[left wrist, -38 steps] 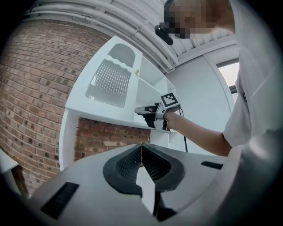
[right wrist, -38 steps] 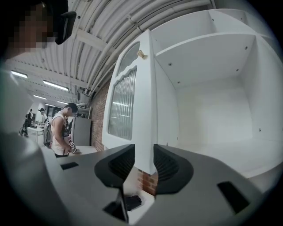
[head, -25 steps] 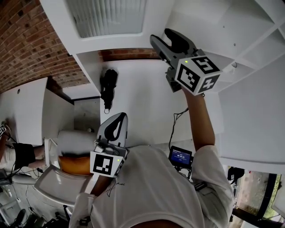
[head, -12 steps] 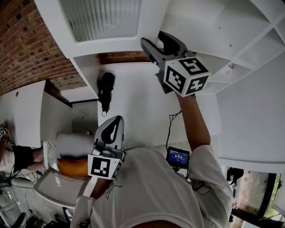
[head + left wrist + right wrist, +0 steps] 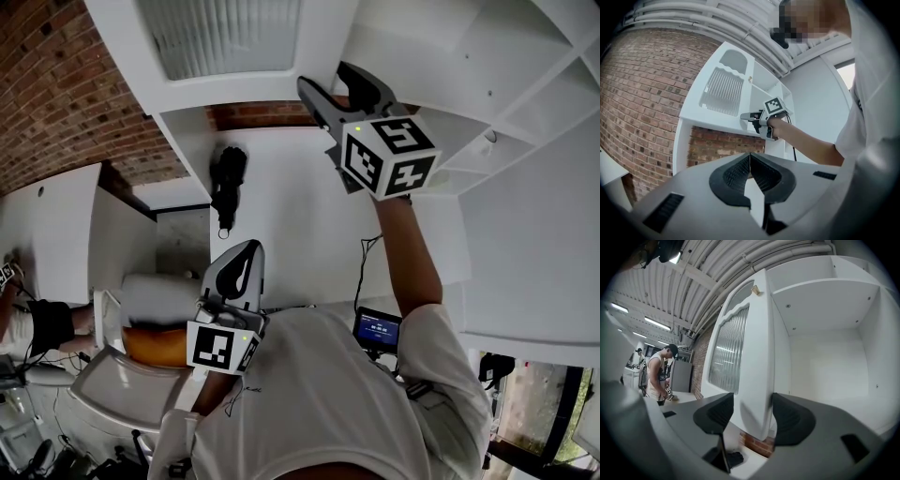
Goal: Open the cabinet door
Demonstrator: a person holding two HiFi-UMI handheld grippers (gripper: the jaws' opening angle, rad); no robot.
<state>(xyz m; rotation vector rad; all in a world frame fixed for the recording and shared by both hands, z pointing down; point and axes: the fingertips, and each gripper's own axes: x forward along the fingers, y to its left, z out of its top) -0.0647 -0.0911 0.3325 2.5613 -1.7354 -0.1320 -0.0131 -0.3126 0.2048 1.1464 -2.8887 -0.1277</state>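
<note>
The white cabinet door (image 5: 225, 37) with a ribbed glass panel stands swung open, and in the right gripper view its edge (image 5: 757, 357) faces me. My right gripper (image 5: 323, 80) is raised to that edge. Its jaws (image 5: 752, 399) have just been opening and straddle the door edge with a slight gap at the left pad (image 5: 719, 411). The open cabinet's white shelves (image 5: 825, 333) lie to the right. My left gripper (image 5: 246, 251) hangs low by my chest, shut with nothing in it (image 5: 750, 157). From the left gripper view the right gripper (image 5: 746, 116) shows at the door's lower edge.
A brick wall (image 5: 56, 84) runs behind and left of the cabinet. A black device (image 5: 228, 183) hangs below the door. A small lit screen (image 5: 379, 328) is near my right elbow. A white chair (image 5: 112, 394) and another person (image 5: 658, 373) are to the left.
In the head view the right gripper has shifted a little to the left at the door edge. The left gripper has stayed where it was.
</note>
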